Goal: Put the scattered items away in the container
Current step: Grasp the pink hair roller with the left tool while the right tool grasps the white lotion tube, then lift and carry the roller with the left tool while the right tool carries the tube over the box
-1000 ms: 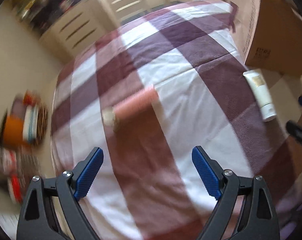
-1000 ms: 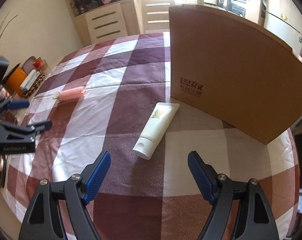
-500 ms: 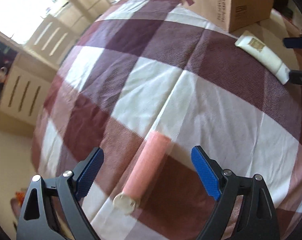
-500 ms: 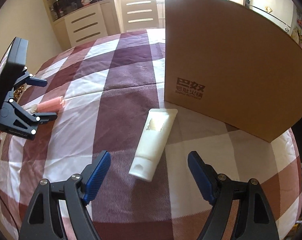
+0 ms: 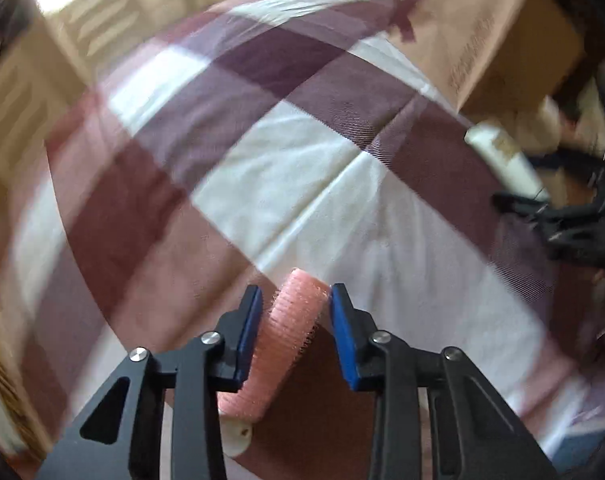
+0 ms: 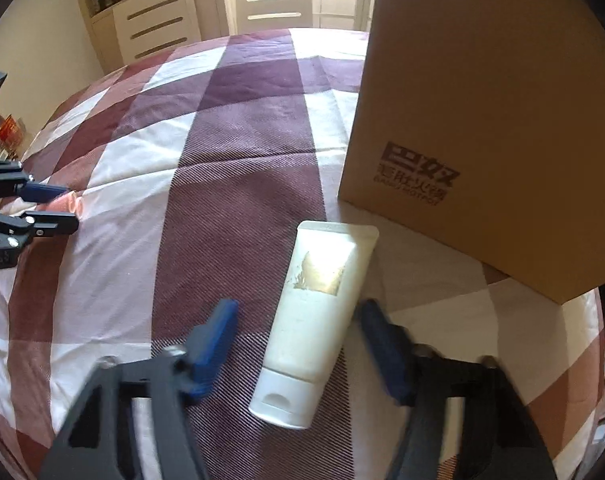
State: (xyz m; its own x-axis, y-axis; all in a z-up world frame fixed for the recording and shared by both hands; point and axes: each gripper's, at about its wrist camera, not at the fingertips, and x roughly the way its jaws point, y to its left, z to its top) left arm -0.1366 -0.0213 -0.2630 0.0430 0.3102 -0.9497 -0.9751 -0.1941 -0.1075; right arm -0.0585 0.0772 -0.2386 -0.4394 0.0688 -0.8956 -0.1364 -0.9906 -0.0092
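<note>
Box (image 6: 482, 120) stands ahead of the right gripper (image 6: 298, 344), whose jaws are closing around the tube (image 6: 314, 320) without gripping it yet; the soft tube may squirt out sideways. Left gripper (image 5: 295, 328) jaws are closing on the roller (image 5: 290, 332), pads touching its sides; the skewed roller may twist loose.

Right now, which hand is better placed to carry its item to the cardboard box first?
Right. Its gripper is closing around the white tube, which lies right beside the cardboard box. The left gripper is closing on the pink roller, farther across the checked cloth.
</note>
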